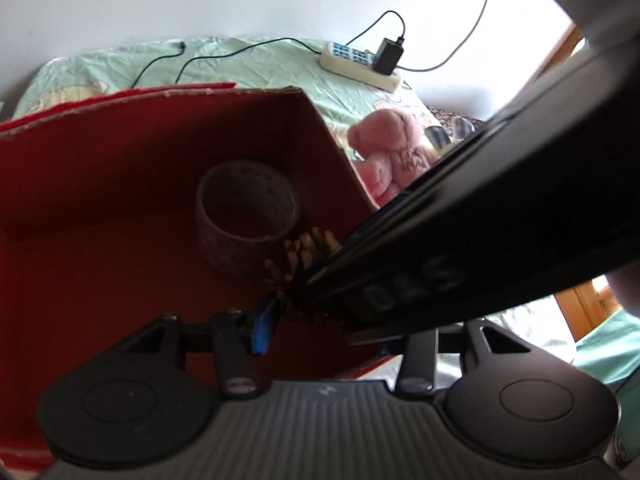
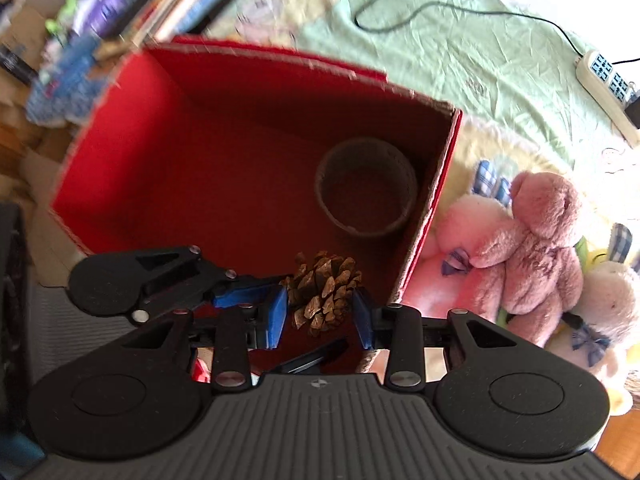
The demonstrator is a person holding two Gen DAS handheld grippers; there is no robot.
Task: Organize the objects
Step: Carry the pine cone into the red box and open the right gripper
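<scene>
A brown pine cone (image 2: 324, 296) hangs over the near right corner of an open red box (image 2: 120, 140), with my right gripper (image 2: 320, 316) shut on it, a blue pad on each side. In the left wrist view the pine cone (image 1: 304, 256) shows just past my left gripper's (image 1: 332, 324) left blue pad (image 1: 262, 328). The right gripper's black body (image 1: 460, 240) crosses that view and hides the other left pad. The left gripper's finger (image 2: 240, 296) reaches in from the left, beside the right gripper's left pad. A cardboard tape ring (image 2: 364, 232) stands inside the box.
The red box (image 1: 160, 96) sits on a pale green sheet (image 2: 460, 52). Right of it lie a pink plush bear (image 2: 536, 248), a lighter pink plush (image 2: 468, 224) and a white plush (image 2: 608, 304). A power strip (image 1: 360, 64) with cables lies at the back. Books (image 2: 172, 8) are stacked far left.
</scene>
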